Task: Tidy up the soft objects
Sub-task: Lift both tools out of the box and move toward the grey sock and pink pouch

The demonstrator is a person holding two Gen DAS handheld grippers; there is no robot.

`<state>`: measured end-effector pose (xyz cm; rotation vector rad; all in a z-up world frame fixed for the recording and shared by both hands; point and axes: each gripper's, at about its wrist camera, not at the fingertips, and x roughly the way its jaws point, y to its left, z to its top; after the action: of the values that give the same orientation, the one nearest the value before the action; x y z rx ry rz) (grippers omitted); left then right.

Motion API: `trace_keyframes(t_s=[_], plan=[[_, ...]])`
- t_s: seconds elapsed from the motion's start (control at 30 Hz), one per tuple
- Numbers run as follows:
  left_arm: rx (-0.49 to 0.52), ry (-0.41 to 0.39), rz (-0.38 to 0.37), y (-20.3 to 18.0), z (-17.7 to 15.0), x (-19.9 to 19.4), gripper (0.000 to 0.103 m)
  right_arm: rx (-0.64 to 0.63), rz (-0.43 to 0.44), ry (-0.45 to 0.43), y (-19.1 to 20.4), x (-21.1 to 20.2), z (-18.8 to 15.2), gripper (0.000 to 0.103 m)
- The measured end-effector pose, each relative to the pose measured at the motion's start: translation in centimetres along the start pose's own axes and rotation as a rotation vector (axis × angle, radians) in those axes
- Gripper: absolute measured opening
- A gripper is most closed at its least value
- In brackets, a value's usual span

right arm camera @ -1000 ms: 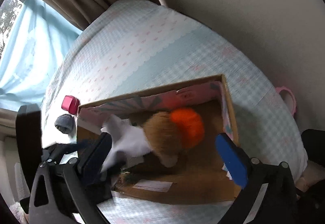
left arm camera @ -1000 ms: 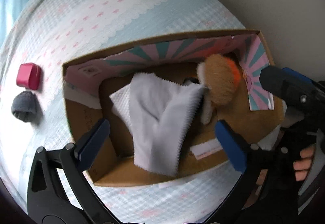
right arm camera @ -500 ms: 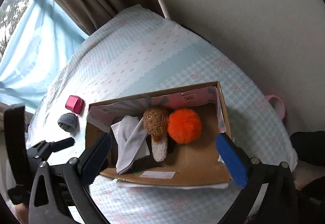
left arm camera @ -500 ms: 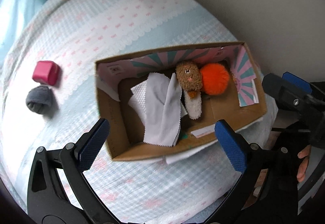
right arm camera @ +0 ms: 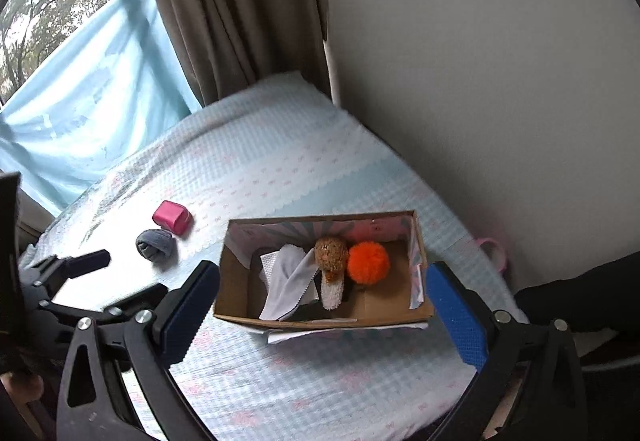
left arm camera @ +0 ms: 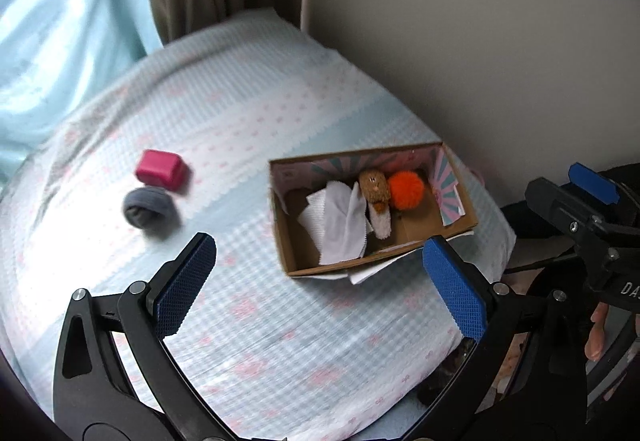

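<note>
A cardboard box [left arm camera: 298, 249] [right arm camera: 234, 283] sits on the checked bedspread. Inside lie a white cloth [left arm camera: 340, 219] [right arm camera: 286, 281], a brown plush toy [left arm camera: 374, 187] [right arm camera: 330, 255] and an orange pompom [left arm camera: 406, 190] [right arm camera: 367, 262]. A grey rolled sock [left arm camera: 148, 206] [right arm camera: 155, 245] and a pink box [left arm camera: 160, 169] [right arm camera: 172, 217] lie left of the cardboard box. My left gripper [left arm camera: 320, 285] is open and empty, held well above the bed. My right gripper [right arm camera: 322, 315] is open and empty, above the box's near side.
A wall stands right of the bed. Brown curtains [right arm camera: 240, 1] and a light blue curtain [left arm camera: 60, 21] hang at the far end. A pink ring-shaped thing [right arm camera: 494, 249] lies by the wall beyond the bed edge.
Both grippers have pulled back and up from the box. The white cloth, earlier close to the left gripper, now lies in the box. The sock and pink box come into fuller view.
</note>
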<state>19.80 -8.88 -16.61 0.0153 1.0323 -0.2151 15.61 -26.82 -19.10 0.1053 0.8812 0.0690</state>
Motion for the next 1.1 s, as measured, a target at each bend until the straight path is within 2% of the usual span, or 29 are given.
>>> trace_keyframes(t_s=[0.23,0.4,0.47,0.63,0.87,1.1], plan=[[-0.024,-0.107,0.024,4.2,-2.8,-7.1,0.103,0.01,-0.035,-0.083,3.6,-5.7,-2.6,0.102],[-0.058,-0.189,0.043,7.5,-5.0,-10.6,0.103,-0.003,-0.12,-0.154,6.4,-8.9,-4.7,0.102],[-0.057,-0.198,0.037,8.8,-5.7,-11.5,0.103,0.009,-0.108,-0.162,7.1,-9.6,-5.3,0.102],[-0.049,-0.24,0.083,12.4,-7.4,-13.5,0.103,0.026,-0.088,-0.17,9.6,-10.0,-5.8,0.102],[-0.11,-0.221,0.107,18.0,-8.3,-12.6,0.103,-0.031,-0.047,-0.171,14.5,-8.4,-4.4,0.102],[-0.238,-0.181,0.135,24.1,-8.0,-9.5,0.103,-0.133,0.05,-0.142,19.8,-3.1,-0.2,0.102]])
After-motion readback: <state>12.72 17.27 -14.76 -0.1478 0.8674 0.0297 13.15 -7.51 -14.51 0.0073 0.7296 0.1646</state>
